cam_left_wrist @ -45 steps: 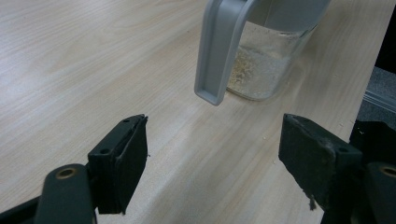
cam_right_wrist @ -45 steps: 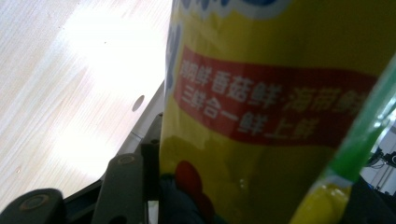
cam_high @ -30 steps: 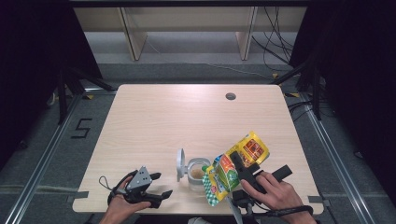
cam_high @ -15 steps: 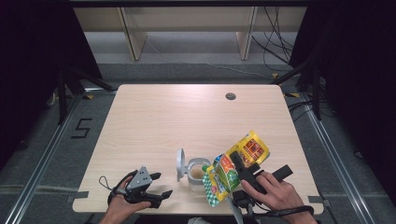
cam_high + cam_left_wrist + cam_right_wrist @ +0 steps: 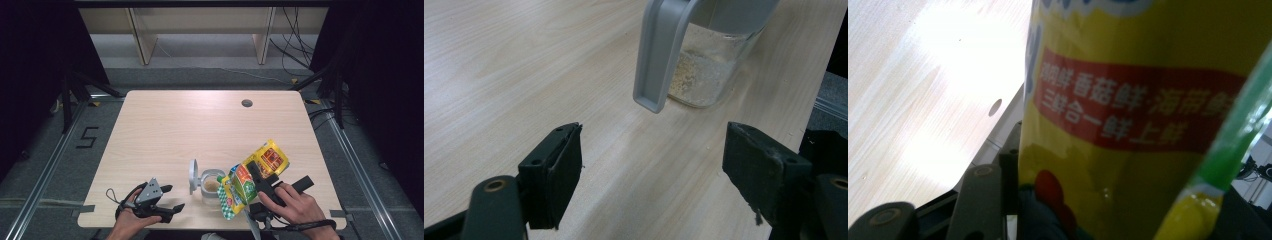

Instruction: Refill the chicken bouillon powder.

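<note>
At the near edge of the counter [image 5: 165, 125], the left gripper [image 5: 165, 202] rests with its jaws spread wide and empty. The right gripper [image 5: 260, 182] has its jaws clenched on a yellow seasoning pouch [image 5: 252, 177], tipped down toward the glass jar [image 5: 212, 186] just beside it. The jar's grey flip lid [image 5: 193, 176] stands open, and a low layer of pale granules sits inside. Pouring looks partly done, though whether anything is flowing now is hard to tell. Emptying the pouch and closing the lid remain.

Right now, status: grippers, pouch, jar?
Right gripper shut on yellow pouch, tilted over open jar. Left gripper open, idle on table. Jar lid flipped up; nothing blocking.
</note>
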